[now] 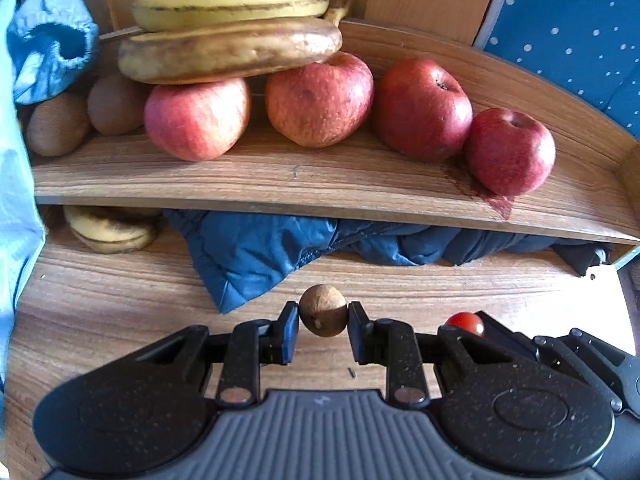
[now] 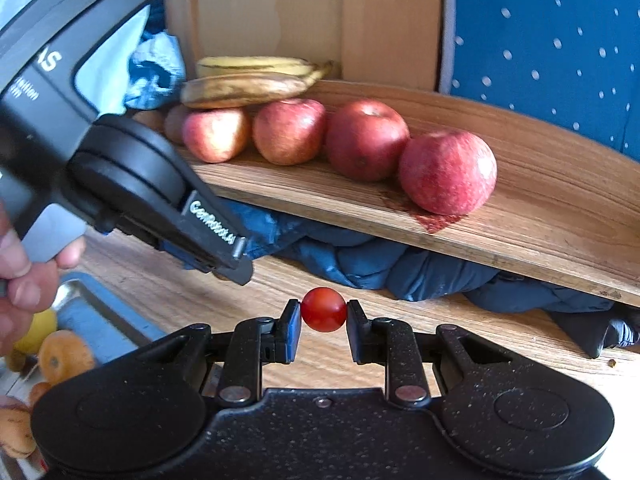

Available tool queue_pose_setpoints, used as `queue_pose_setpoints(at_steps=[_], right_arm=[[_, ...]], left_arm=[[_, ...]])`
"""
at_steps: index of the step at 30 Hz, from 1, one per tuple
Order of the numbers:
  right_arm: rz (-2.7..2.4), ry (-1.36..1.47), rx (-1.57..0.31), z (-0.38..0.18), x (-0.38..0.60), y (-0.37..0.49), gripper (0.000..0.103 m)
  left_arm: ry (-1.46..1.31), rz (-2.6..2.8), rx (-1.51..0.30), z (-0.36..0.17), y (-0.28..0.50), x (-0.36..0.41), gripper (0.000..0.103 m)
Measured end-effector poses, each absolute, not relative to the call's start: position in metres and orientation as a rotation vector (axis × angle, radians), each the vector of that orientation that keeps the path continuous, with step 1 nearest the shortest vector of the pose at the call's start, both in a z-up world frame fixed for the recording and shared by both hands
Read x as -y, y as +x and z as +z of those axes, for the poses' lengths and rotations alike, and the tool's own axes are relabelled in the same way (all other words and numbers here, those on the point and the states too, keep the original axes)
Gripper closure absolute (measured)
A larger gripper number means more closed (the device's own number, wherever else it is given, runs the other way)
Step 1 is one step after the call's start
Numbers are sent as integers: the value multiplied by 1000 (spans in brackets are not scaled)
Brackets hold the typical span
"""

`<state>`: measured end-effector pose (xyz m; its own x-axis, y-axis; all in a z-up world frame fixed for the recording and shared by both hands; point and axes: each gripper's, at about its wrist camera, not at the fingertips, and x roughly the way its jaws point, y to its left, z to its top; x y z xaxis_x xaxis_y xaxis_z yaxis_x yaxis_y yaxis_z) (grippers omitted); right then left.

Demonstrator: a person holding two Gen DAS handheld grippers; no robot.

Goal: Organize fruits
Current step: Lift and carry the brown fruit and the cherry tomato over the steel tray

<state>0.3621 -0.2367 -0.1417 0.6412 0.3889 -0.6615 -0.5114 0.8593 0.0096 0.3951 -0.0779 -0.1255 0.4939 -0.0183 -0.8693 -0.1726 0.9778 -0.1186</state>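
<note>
Wood runs everywhere: a wooden table (image 1: 120, 300) below and a wooden shelf (image 1: 320, 184) just above it. On the shelf you have four red apples (image 1: 320, 100) in a row, two bananas (image 1: 230, 50) lying on top of the left apples, and two brown kiwis (image 1: 58, 124) at the left end. A blue jacket (image 1: 248, 252) is stuffed under the shelf, with another banana (image 1: 110, 230) beside it.

Your left claw (image 1: 323, 314) pinches a small brown round fruit (image 1: 323, 310) between its pads, above the table. Your right claw (image 2: 323, 312) pinches a cherry tomato (image 2: 323, 309) the same way. Both claws sit close together in front of the shelf. Your hand (image 2: 24, 276) grips the left handle. A metal tray (image 2: 80, 300) with more fruit sits at the lower left.
</note>
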Motion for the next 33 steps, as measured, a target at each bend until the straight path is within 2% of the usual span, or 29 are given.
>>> queue_pose_setpoints(at_steps=[22, 33], right_arm=[[493, -176, -655, -117, 195, 261, 77], [420, -166, -677, -116, 201, 214, 77]], left_arm=[[-179, 16, -987, -99, 309, 53, 74], [-153, -59, -997, -103, 276, 52, 74]])
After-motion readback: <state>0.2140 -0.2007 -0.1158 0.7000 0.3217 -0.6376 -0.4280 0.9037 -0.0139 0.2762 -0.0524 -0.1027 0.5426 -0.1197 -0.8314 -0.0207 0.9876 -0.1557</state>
